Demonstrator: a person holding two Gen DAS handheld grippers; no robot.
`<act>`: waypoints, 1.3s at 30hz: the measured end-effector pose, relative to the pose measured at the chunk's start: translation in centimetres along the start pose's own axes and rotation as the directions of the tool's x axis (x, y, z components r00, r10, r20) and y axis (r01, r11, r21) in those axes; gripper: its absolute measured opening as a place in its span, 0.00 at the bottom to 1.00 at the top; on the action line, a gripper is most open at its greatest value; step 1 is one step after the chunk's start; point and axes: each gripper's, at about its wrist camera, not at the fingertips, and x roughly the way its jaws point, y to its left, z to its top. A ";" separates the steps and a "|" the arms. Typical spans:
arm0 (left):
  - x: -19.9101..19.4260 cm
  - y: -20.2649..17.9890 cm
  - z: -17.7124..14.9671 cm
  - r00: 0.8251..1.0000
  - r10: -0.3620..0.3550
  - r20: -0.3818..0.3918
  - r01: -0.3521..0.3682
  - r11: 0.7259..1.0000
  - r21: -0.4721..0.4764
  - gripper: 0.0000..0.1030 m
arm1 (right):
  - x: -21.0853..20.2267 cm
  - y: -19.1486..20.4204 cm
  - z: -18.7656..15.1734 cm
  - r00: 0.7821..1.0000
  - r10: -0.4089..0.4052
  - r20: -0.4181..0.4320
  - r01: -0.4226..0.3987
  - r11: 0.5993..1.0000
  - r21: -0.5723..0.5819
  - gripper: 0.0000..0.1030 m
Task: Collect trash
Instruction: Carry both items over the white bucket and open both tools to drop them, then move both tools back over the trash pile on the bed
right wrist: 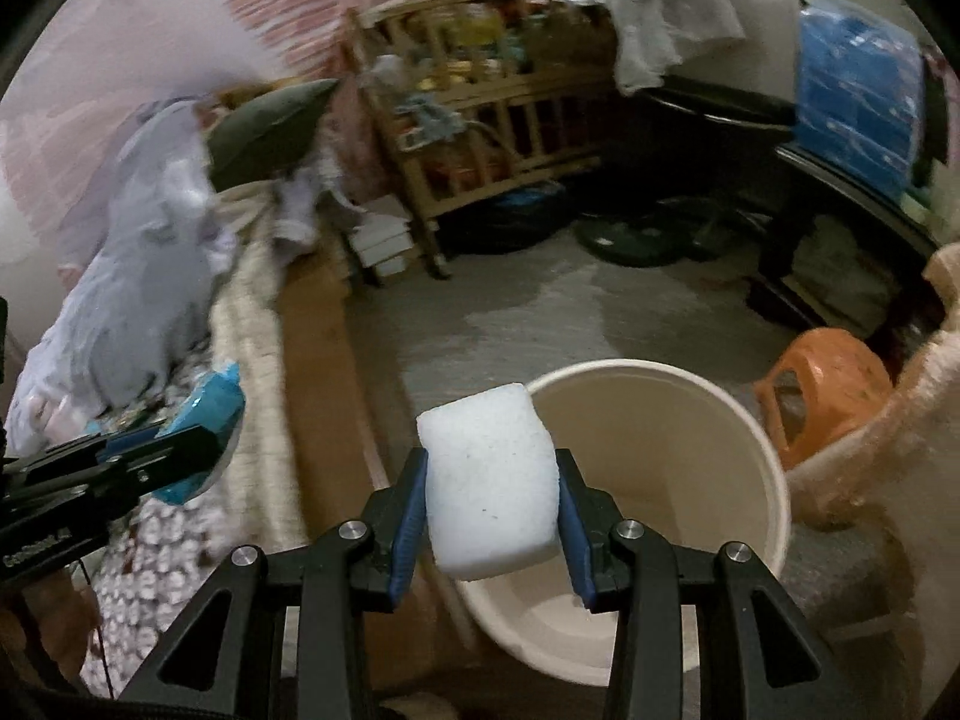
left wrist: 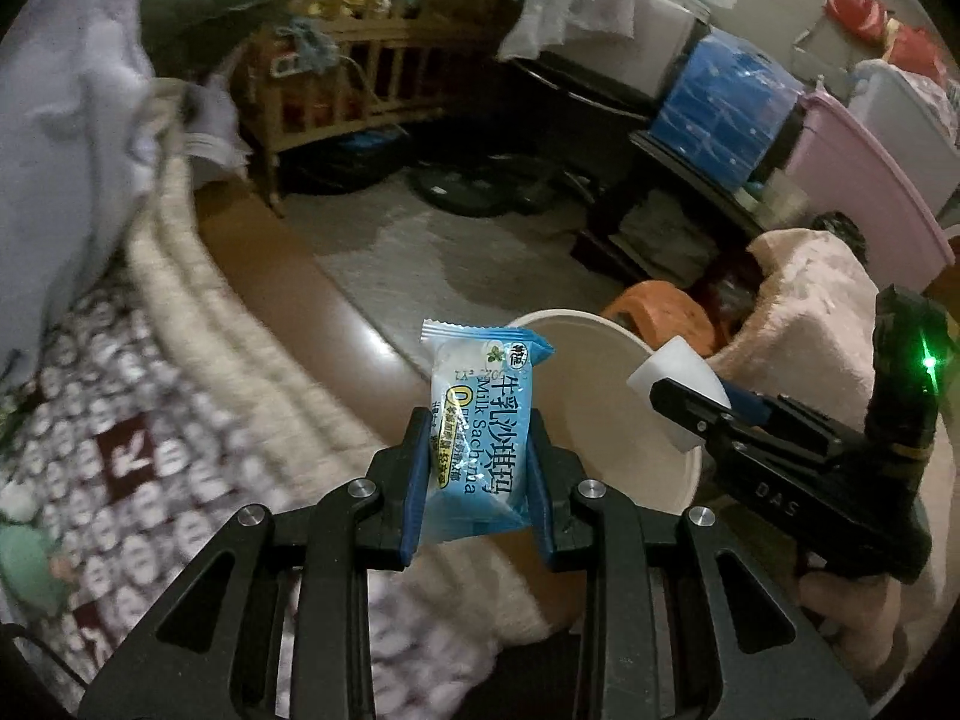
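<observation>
The left wrist view shows the writing on the blue snack wrapper (left wrist: 480, 432); the right wrist view shows only its crinkly blue end. The left tongs (left wrist: 480, 450) squeeze this shiny, flat wrapper, and it stands up between the blue pads. The right tongs (right wrist: 492, 498) squeeze a white foam block (right wrist: 489, 480), soft-looking with rounded corners. The right wrist view shows its broad top; the other view shows only a corner. A round, smooth, cream bucket (right wrist: 690, 480) sits just past both tongs. An orange plastic stool (right wrist: 822, 396) stands right of it.
</observation>
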 end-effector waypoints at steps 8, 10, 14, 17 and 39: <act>3.8 -2.3 1.4 0.992 -0.115 -0.042 0.114 0.993 -0.025 0.27 | 1.0 -3.9 0.3 0.999 -0.047 -0.007 0.047 0.996 0.071 0.38; 4.4 -2.5 1.6 0.990 -0.135 -0.045 0.133 0.991 -0.030 0.29 | 1.4 -4.2 0.3 0.998 -0.063 -0.016 0.064 0.995 0.074 0.45; 4.5 -2.4 1.6 0.988 -0.154 -0.028 0.152 0.987 -0.045 0.53 | 1.8 -4.5 0.3 0.995 -0.101 -0.010 0.102 0.992 0.075 0.57; 4.2 -1.8 1.5 0.990 -0.139 -0.032 0.137 0.990 -0.045 0.53 | 2.0 -4.4 0.1 0.995 -0.094 -0.017 0.095 0.992 0.082 0.62; -3.9 8.0 -3.5 0.976 0.215 0.044 -0.208 0.968 -0.138 0.53 | 2.0 6.5 -0.6 0.997 0.055 -0.047 -0.058 0.996 -0.062 0.62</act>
